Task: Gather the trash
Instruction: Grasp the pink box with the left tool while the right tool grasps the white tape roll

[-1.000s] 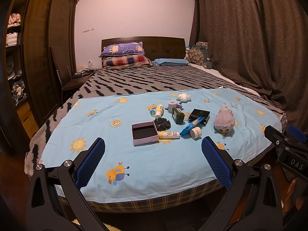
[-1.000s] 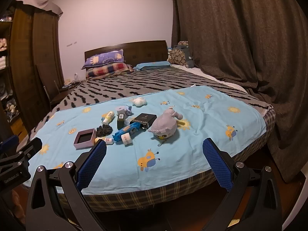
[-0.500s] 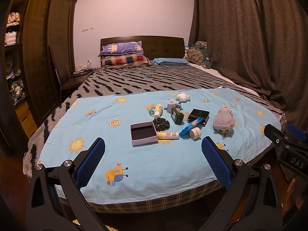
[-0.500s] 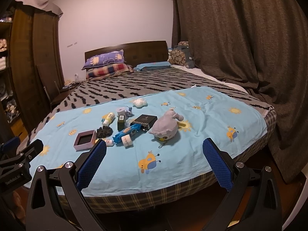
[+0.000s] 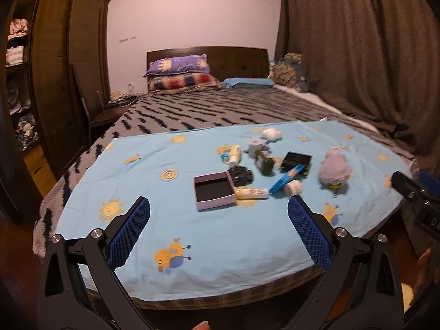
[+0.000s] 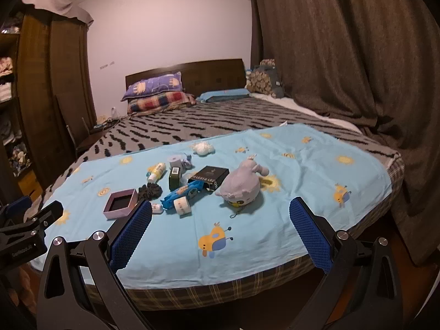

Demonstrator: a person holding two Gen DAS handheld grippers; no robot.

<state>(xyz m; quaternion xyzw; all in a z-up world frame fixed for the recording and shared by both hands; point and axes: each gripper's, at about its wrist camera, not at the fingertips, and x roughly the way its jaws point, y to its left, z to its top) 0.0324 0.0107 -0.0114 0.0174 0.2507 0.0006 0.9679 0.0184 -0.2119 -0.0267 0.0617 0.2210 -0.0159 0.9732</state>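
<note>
Small items lie clustered on a light blue sheet (image 5: 192,236) (image 6: 302,170) at the foot of the bed. They include an open pink box (image 5: 214,190) (image 6: 121,203), a crumpled white tissue (image 5: 271,133) (image 6: 203,148), a tape roll (image 5: 255,145) (image 6: 176,161), a blue wrapper (image 5: 286,179) (image 6: 183,191), a black box (image 5: 297,161) (image 6: 210,176), small bottles and a grey plush owl (image 5: 334,172) (image 6: 243,187). My left gripper (image 5: 218,210) and right gripper (image 6: 220,211) are both open and empty, short of the bed's near edge.
A dark wardrobe (image 5: 55,88) with open shelves stands at the left beside a chair (image 5: 96,110). Brown curtains (image 6: 357,68) hang along the right. Pillows (image 6: 156,93) lie by the headboard. The zebra-striped blanket (image 5: 220,107) covers the far bed.
Both grippers have moved slightly closer to the bed; the left view has shifted a little and is blurred. Both stay open. Nothing on the sheet has moved.
</note>
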